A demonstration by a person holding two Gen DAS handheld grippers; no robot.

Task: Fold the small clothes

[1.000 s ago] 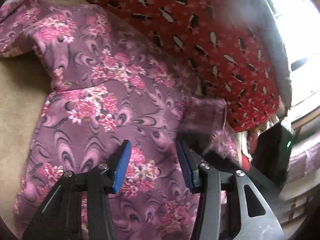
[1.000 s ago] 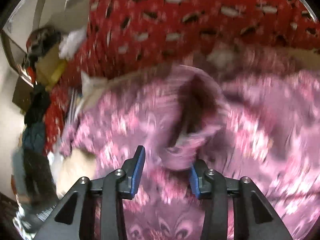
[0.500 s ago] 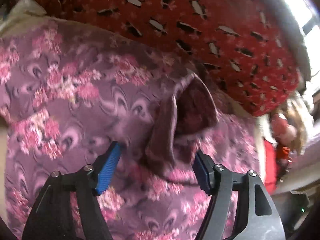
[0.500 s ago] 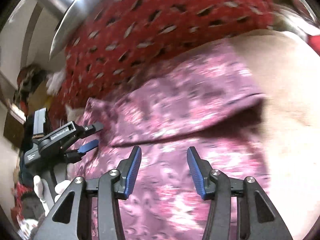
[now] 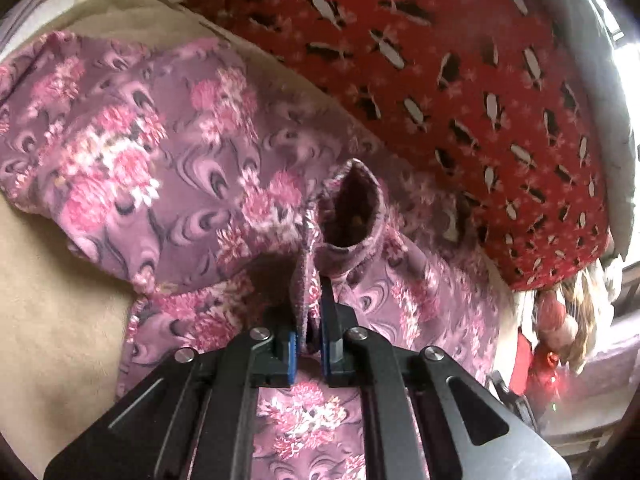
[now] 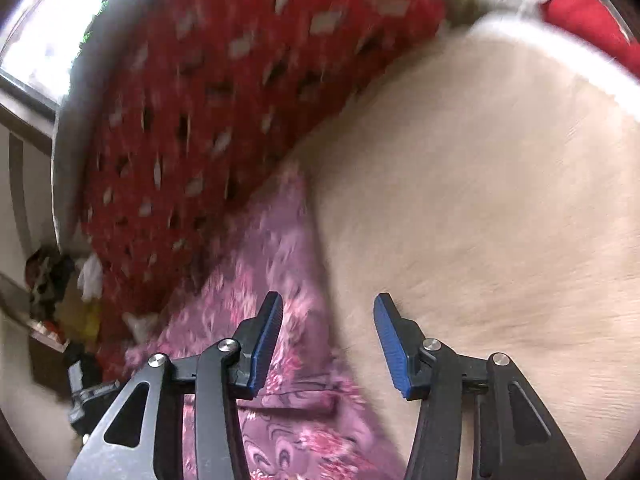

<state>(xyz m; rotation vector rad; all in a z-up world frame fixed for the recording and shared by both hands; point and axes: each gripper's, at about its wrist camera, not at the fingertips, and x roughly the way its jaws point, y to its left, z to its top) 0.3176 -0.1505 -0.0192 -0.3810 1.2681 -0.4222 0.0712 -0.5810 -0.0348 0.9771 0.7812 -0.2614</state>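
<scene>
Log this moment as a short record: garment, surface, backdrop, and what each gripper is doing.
garment: purple floral top, spread out, one cuff raised and gaping
surface: beige blanket
backdrop: red patterned blanket behind the top
left gripper: shut on a fold of the top just below the cuff
right gripper: jaws closing, nothing pinched, over the top's edge and beige blanket

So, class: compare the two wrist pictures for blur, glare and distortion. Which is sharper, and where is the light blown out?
Left wrist view: sharper, the floral garment print crisp, glare at the right edge, fisheye bending the red patterned cloth. Right wrist view: motion-smeared across garment and beige surface, window blown out at upper left.
</scene>
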